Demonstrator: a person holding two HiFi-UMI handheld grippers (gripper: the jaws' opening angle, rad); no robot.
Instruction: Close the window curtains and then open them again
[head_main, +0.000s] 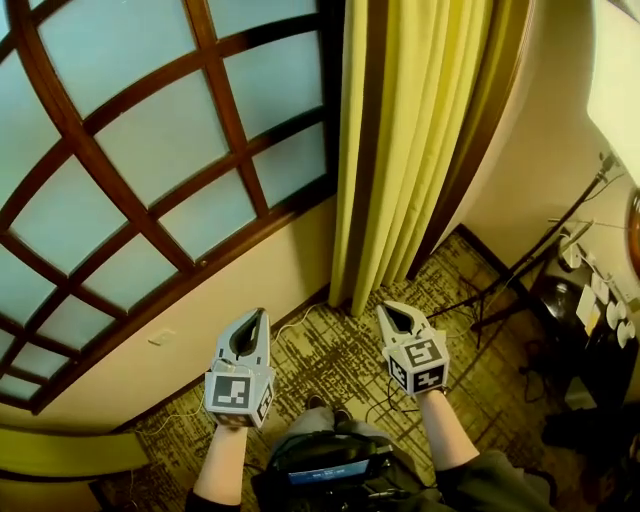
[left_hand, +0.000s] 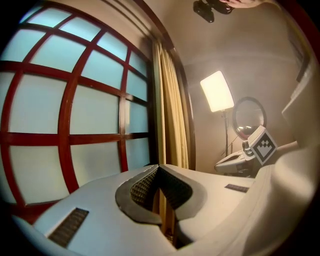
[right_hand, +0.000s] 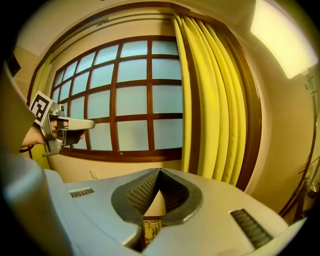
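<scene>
Both grippers are held out over the patterned carpet (head_main: 345, 365), short of the window (head_main: 150, 160), and neither touches anything. The left gripper (head_main: 256, 318) has its jaws pressed together with nothing between them; in its own view the tips meet at a point (left_hand: 159, 166), and only a sliver of curtain shows through the notch behind them. The right gripper (head_main: 388, 312) is likewise closed and empty, its tips joined (right_hand: 160, 170) against the wall below the sill. The yellow curtain (head_main: 410, 140) hangs gathered in folds at the right edge of the window, beside the dark wooden frame, leaving the panes uncovered; its top is cut off in the head view, while the right gripper view shows it (right_hand: 215, 100) reaching up to the arch. A yellow band at the lower left (head_main: 60, 452) may be a second curtain, but it is too distorted to tell. The frosted panes give no view outside. To the right a lit panel (left_hand: 217, 91) stands on a thin stand (head_main: 530, 262), and the dark clutter around its foot is hard to make out. The person's forearms show, and a device at the chest (head_main: 330, 468) is partly cut off.
</scene>
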